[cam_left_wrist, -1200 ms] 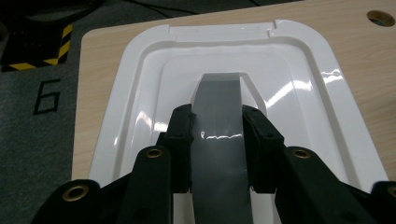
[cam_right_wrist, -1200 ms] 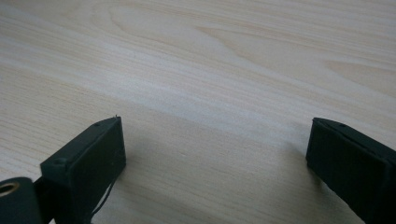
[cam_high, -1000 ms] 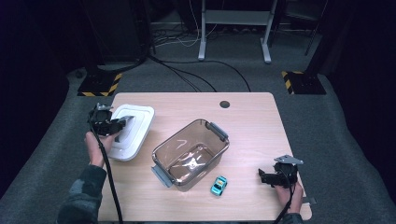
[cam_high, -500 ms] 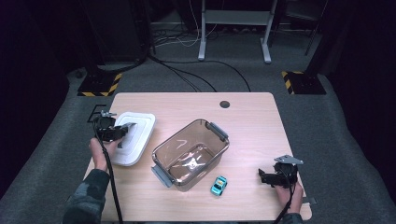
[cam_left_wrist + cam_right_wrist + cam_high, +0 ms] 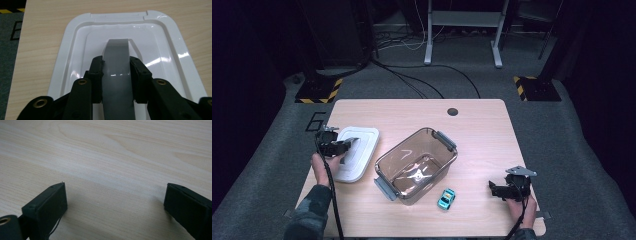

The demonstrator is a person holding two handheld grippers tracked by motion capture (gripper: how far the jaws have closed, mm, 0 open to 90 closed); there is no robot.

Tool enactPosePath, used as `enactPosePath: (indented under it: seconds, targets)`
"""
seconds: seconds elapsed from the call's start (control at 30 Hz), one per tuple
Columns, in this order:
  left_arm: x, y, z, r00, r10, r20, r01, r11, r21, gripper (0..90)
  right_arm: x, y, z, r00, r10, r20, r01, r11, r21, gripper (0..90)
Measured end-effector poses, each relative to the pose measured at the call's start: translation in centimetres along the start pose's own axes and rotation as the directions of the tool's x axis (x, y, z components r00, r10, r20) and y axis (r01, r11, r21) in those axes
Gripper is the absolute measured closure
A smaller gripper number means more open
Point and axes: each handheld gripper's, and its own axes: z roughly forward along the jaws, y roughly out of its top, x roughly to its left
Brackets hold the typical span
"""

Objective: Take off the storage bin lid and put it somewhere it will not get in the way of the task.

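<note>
I've got my left gripper (image 5: pixel 116 75) clamped on the grey handle strip (image 5: pixel 117 65) of the white lid (image 5: pixel 357 152), jaws pressing it from both sides; the lid is glossy moulded plastic, a rounded rectangle with stepped ridges catching the light, lying flat near the left edge of the table (image 5: pixel 482 125). From above I see my left hand (image 5: pixel 324 165) just behind that gripper, cable trailing back along my sleeve. My right gripper (image 5: pixel 115 205) sits low over bare wood near the front right corner, jaws spread wide with nothing between them, only pale grain running across. Between the two stands the clear container (image 5: pixel 417 164), smoky transparent plastic, rounded corners, a grey clip at each short end, set at an angle just beside the lid. A small teal toy car (image 5: pixel 446 198) sits on the table close to the container's front side, apart from it. The tabletop is light wood laminate with a dark round grommet (image 5: pixel 452 111) near the far edge. Around it grey carpet, black cables snaking off, yellow-and-black striped bases (image 5: pixel 318 92), and metal stand legs (image 5: pixel 462 35) in the dim back.
</note>
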Motion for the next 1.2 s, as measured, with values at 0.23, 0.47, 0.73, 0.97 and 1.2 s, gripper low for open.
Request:
enactPosePath:
  seconds: [0.23,0.47,0.73,0.97,1.2]
  targets:
    - [-0.1,-1.0,1.3,0.9995,-0.007,-0.032,0.007,0.9999,-0.007,66.5,0.0,0.0,0.0,1.0,0.0,0.0,0.0,1.0,0.0,3.9]
    - [-0.3,-1.3,1.9,0.9966,-0.007,-0.082,0.005,0.9997,-0.023,66.5,0.0,0.0,0.0,1.0,0.0,0.0,0.0,1.0,0.0,3.8]
    - [-0.2,-0.9,2.5,0.9943,-0.013,-0.106,0.01,0.9994,-0.032,66.0,0.0,0.0,0.0,1.0,0.0,0.0,0.0,1.0,0.0,3.8]
    - [-0.2,-0.9,2.7,0.9972,-0.021,-0.072,0.021,0.9998,-0.005,48.2,0.0,0.0,0.0,1.0,0.0,0.0,0.0,1.0,0.0,3.8]
    - [-0.4,-0.7,0.6,0.9995,0.019,-0.027,-0.02,0.9989,-0.043,20.5,0.0,0.0,0.0,1.0,0.0,0.0,0.0,1.0,0.0,3.9]
